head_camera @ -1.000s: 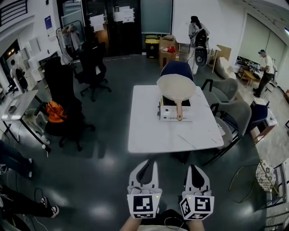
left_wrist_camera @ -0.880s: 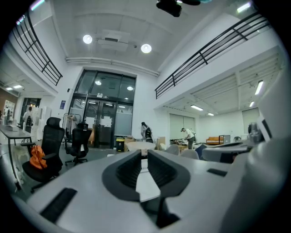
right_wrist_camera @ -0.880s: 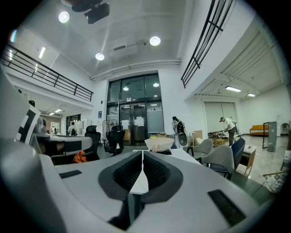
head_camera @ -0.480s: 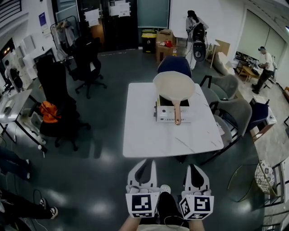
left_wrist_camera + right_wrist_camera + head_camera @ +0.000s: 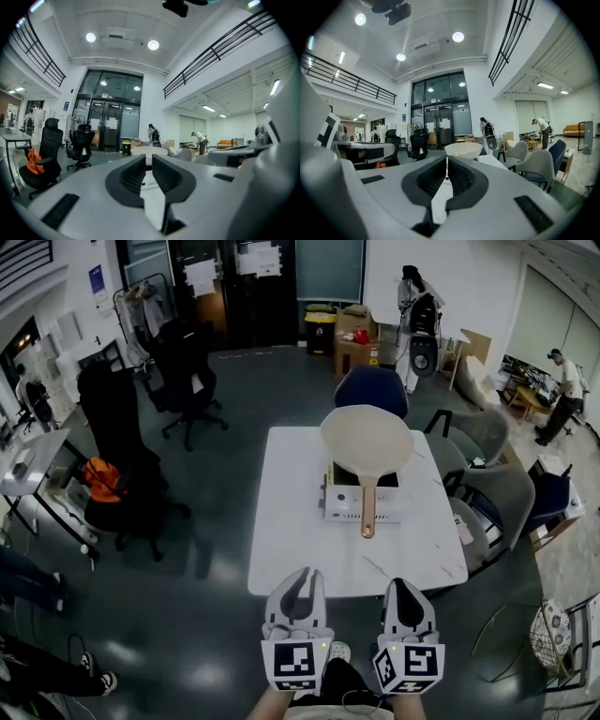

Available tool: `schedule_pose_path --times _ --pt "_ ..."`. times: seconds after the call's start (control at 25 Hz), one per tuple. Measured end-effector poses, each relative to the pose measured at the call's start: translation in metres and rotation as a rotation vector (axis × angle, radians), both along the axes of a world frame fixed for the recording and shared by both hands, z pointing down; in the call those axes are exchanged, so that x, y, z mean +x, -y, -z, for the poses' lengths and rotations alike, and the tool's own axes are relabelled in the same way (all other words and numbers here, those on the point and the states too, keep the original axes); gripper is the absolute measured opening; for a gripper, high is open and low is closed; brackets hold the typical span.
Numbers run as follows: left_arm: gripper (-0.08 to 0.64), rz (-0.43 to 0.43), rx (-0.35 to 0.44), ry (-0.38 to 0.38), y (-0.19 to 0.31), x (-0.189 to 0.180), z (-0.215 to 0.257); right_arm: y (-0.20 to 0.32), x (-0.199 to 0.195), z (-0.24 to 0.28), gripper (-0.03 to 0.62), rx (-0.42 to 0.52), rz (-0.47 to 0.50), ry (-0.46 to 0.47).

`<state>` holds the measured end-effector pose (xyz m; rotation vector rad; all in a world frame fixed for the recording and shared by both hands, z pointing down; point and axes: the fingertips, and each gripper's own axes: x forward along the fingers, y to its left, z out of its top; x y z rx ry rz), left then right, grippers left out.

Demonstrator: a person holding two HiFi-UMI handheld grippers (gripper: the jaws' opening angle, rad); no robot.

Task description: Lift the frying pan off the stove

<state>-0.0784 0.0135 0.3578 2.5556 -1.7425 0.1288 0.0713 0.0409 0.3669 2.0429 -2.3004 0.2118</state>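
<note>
Pan (image 5: pixel 367 439) sat on stove (image 5: pixel 339 505) on table (image 5: pixel 291 521), handle (image 5: pixel 367 507) pointing at you, easy to grab. You held left gripper (image 5: pixel 301 577) and right gripper (image 5: pixel 405 587) shut, empty, near table edge, not reaching pan yet

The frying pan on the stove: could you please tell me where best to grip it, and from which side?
Grip the handle of the frying pan, coming from the near edge of the table. It is long and slim and juts past the stove toward the person; the rest looks too wide.
</note>
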Motion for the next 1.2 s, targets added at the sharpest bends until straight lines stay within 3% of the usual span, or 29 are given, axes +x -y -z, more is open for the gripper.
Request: schedule_pose_path --times 0.52,0.88,1.2 --pt "0.051 0.059 -0.018 0.001 0.081 0.039 -0.001 0.09 0.036 -0.006 0.021 -0.037 0.098 0.071" --pt "0.049 0.092 -0.059 0.013 0.1 0.046 -0.015 0.12 0.041 -0.029 0.021 -0.148 0.187 0.267" --pt "0.051 0.066 -0.1 0.017 0.122 0.046 -0.029 0.138 0.034 -0.047 0.021 -0.232 0.238 0.447"
